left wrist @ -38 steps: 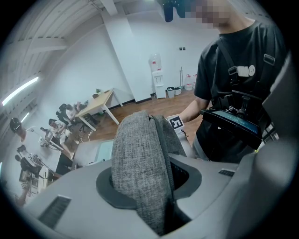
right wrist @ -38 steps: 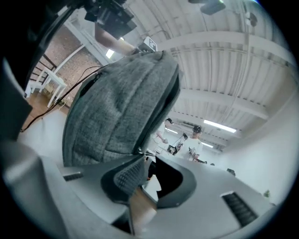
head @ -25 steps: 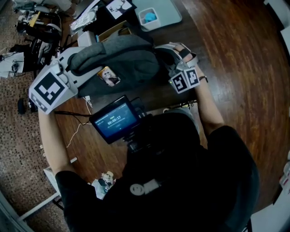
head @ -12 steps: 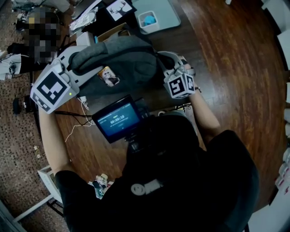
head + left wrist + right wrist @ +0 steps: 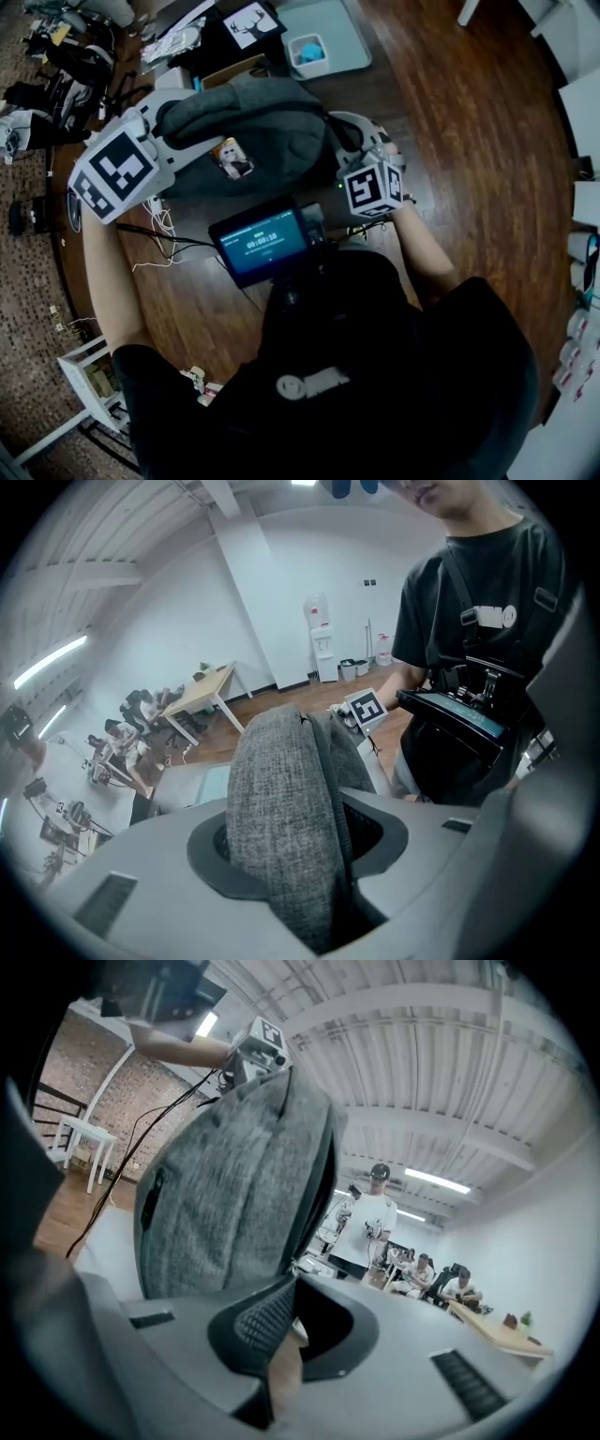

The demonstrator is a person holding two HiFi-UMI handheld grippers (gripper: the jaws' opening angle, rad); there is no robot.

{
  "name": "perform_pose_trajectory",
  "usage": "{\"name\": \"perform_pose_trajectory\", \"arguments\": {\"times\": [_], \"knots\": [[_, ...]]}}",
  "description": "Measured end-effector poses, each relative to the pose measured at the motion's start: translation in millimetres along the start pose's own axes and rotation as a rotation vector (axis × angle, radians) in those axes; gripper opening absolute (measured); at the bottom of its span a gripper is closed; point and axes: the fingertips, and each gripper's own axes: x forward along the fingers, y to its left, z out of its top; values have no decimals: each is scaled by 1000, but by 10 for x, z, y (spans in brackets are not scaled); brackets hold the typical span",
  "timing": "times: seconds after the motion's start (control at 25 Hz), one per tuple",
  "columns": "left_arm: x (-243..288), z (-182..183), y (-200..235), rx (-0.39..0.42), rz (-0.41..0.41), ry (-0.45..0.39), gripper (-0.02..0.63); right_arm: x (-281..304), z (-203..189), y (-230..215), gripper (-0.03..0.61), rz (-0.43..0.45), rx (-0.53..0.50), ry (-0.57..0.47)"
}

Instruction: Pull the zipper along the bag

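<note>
A grey fabric bag (image 5: 258,127) lies on the wooden table (image 5: 441,112). My left gripper (image 5: 161,117) is at the bag's left end. In the left gripper view a thick grey fold of the bag (image 5: 281,789) fills the gap of the left gripper (image 5: 295,841); its jaws have just been opening a little and still clamp the fold. My right gripper (image 5: 345,127) is at the bag's right end, beside the dark zipper line (image 5: 317,1194). The right gripper (image 5: 291,1288) is shut on a small tan zipper pull (image 5: 284,1358).
A screen (image 5: 262,246) hangs on the person's chest rig, just in front of the bag. A picture tag (image 5: 232,157) lies on the bag's near side. Behind the bag are a pale tray (image 5: 342,33), a white cup (image 5: 309,49) and a deer card (image 5: 248,21). Cables (image 5: 159,234) trail at the left.
My right gripper has rolled and lifted slightly at the bag's right end. The left gripper stays on the bag's left end.
</note>
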Motion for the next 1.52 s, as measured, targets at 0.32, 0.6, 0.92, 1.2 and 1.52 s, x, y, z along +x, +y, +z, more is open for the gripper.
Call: {"name": "perform_pose_trajectory", "arguments": {"times": [0.32,0.6,0.92,1.2,1.52], "knots": [[-93,-57,-15,-52,-71,-13,199,-157,505,-131,19,-4,-37,14],[-68,-49,-53,-75,-157,-45,262,-243,880,-306,20,-56,-104,-15],[-164,-131,-115,4,-111,-56,336,-342,1617,-288,20,-90,-361,-28],[-159,-78,-254,16,-108,-81,336,-431,2003,-44,20,-97,-644,-38],[-196,-143,-454,3,-125,-102,335,-492,2349,361,21,-20,-886,-22]]}}
